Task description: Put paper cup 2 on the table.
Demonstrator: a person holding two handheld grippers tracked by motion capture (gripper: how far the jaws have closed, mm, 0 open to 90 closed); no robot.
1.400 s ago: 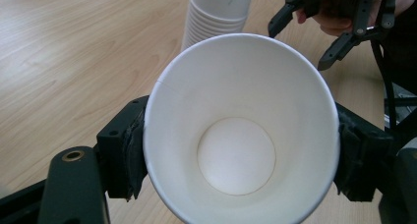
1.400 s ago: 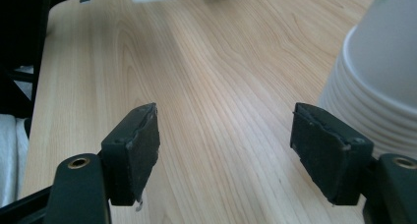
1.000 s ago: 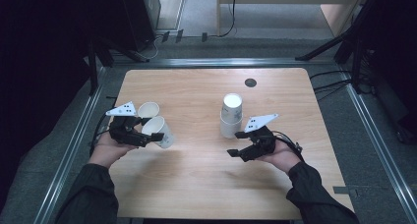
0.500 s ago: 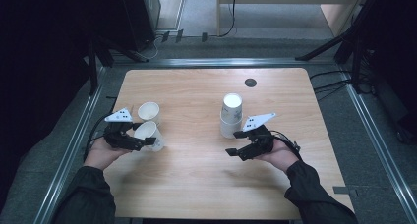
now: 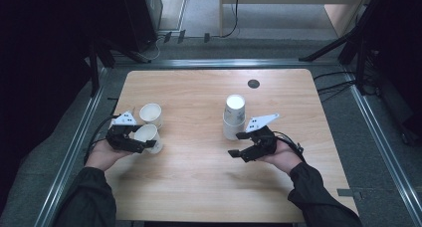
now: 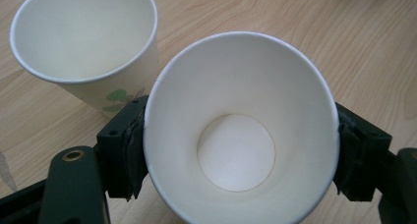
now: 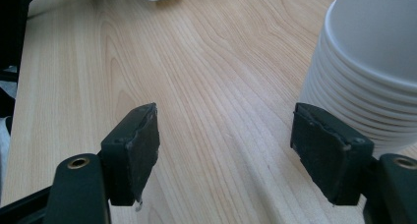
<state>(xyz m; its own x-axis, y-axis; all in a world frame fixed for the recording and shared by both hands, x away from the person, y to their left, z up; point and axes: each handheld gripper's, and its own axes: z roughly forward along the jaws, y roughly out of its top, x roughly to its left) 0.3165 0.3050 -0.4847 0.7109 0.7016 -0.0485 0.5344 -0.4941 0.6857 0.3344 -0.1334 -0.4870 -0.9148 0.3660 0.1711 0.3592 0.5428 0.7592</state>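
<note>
My left gripper [image 5: 141, 142] is shut on a white paper cup [image 5: 149, 135] at the table's left side and holds it tilted. In the left gripper view the jaws press both sides of this held cup [image 6: 241, 111], whose empty inside faces the camera. A second cup [image 5: 151, 113] with a green leaf print [image 6: 115, 97] stands just beyond it. A stack of white cups [image 5: 234, 116] stands mid-table. My right gripper [image 5: 242, 146] rests open just in front of the stack, and the stack's ribbed rims [image 7: 366, 81] sit beside the right-hand jaw with bare wood between the jaws.
The wooden table [image 5: 199, 187] has a small dark round disc [image 5: 254, 83] near its far edge. Metal rails run along both sides, and cables and stand legs lie on the floor beyond the table. A cable trails from each gripper.
My left gripper has drawn the held cup slightly nearer the person, away from the standing cup. The right gripper has stayed in place by the stack.
</note>
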